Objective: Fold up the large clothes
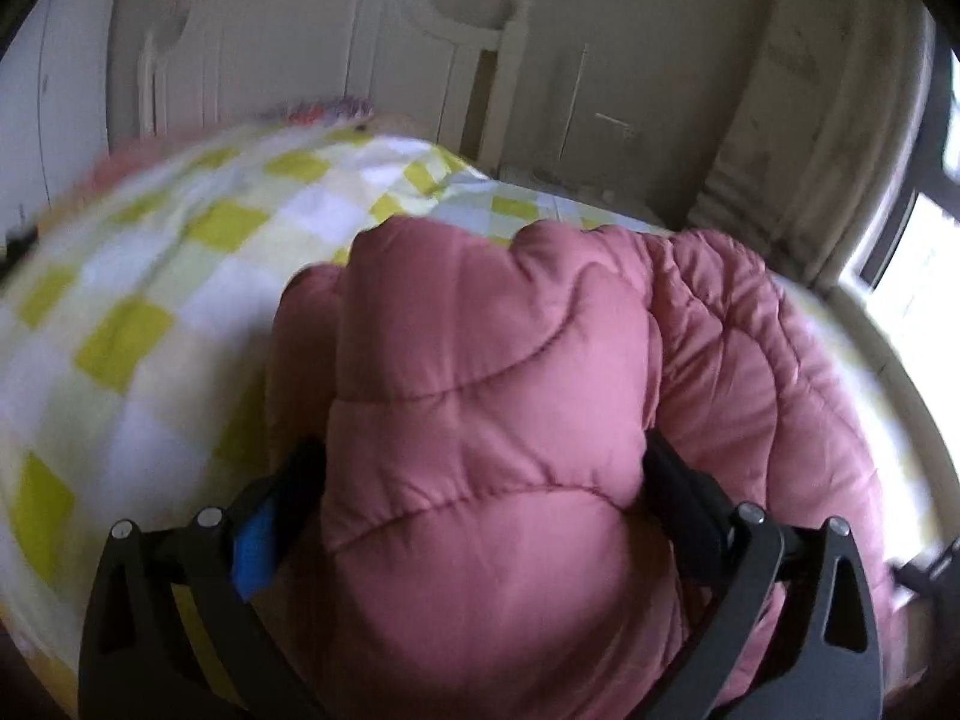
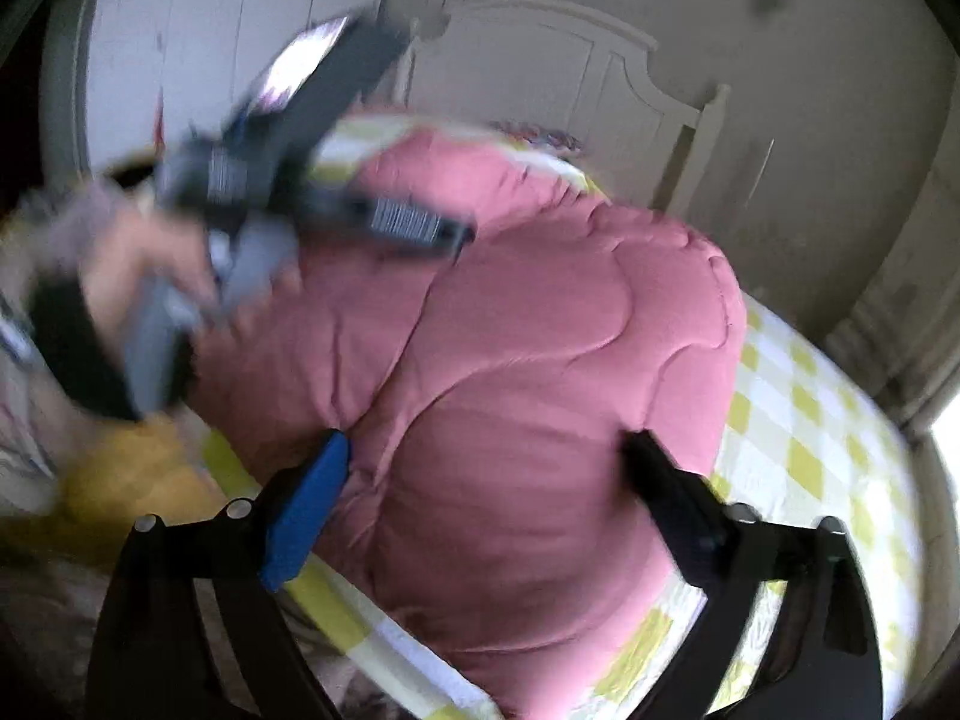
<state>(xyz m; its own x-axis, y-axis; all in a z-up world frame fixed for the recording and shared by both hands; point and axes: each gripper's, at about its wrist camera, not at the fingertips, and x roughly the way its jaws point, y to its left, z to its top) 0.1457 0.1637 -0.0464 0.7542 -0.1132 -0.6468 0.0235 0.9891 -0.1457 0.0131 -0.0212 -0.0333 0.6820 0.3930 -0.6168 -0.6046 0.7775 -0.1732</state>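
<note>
Between both sets of jaws, thick folds of coat [image 1: 480, 420], pinched by left gripper [image 1: 486, 480] and right gripper [image 2: 486, 468] over bed [image 1: 138, 276]; bunched, not flat; folding seemingly unfinished.

Quilted jacket [image 1: 498, 396]: dusty pink, curved stitch lines. Bedsheet [image 1: 150, 276]: checkered, yellow-green and white squares. Left gripper [image 1: 486, 474] and right gripper [image 2: 486, 468]: black frames, one blue finger pad [image 2: 306, 516] each. Headboard [image 1: 336, 42]: cream white. Wall [image 1: 648, 30]: beige.
</note>
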